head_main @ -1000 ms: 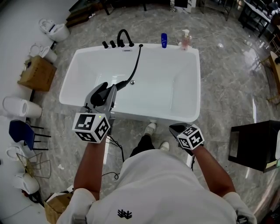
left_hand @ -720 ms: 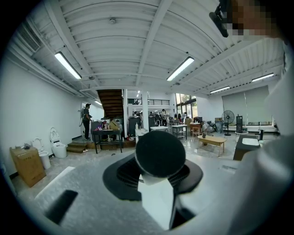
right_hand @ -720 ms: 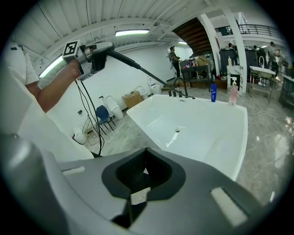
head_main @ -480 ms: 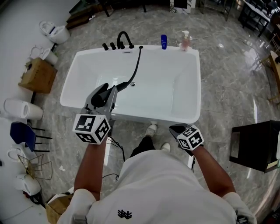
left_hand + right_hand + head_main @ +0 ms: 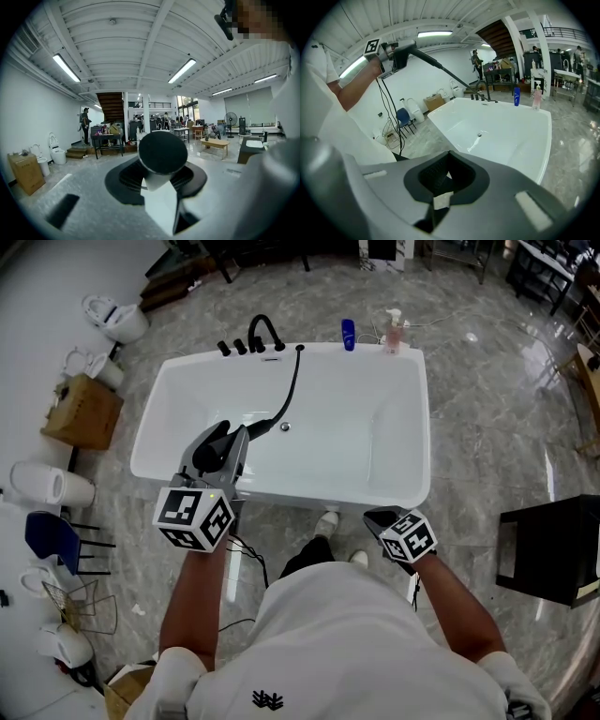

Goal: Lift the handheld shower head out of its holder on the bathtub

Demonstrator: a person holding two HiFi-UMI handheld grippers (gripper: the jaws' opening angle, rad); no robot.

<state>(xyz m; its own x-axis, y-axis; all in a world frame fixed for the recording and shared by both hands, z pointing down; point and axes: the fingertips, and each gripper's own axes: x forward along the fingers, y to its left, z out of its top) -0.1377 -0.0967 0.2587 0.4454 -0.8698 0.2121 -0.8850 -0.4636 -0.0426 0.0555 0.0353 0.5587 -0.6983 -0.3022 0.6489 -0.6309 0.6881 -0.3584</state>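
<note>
My left gripper (image 5: 228, 435) is shut on the black handheld shower head (image 5: 214, 440), held up over the near left part of the white bathtub (image 5: 281, 493). Its black hose (image 5: 286, 395) runs back to the holder (image 5: 301, 348) on the far rim, beside the black faucet (image 5: 265, 329). In the left gripper view the round black shower head (image 5: 162, 152) fills the space between the jaws. From the right gripper view the shower head (image 5: 401, 52) shows high at the left. My right gripper (image 5: 380, 517) hangs shut and empty just outside the tub's near edge.
A blue bottle (image 5: 348, 334) and a pink pump bottle (image 5: 393, 331) stand on the far rim. At the left are toilets (image 5: 117, 315), a cardboard box (image 5: 80, 411) and a blue chair (image 5: 52, 535). A black cabinet (image 5: 553, 549) stands at the right. Cables lie on the floor.
</note>
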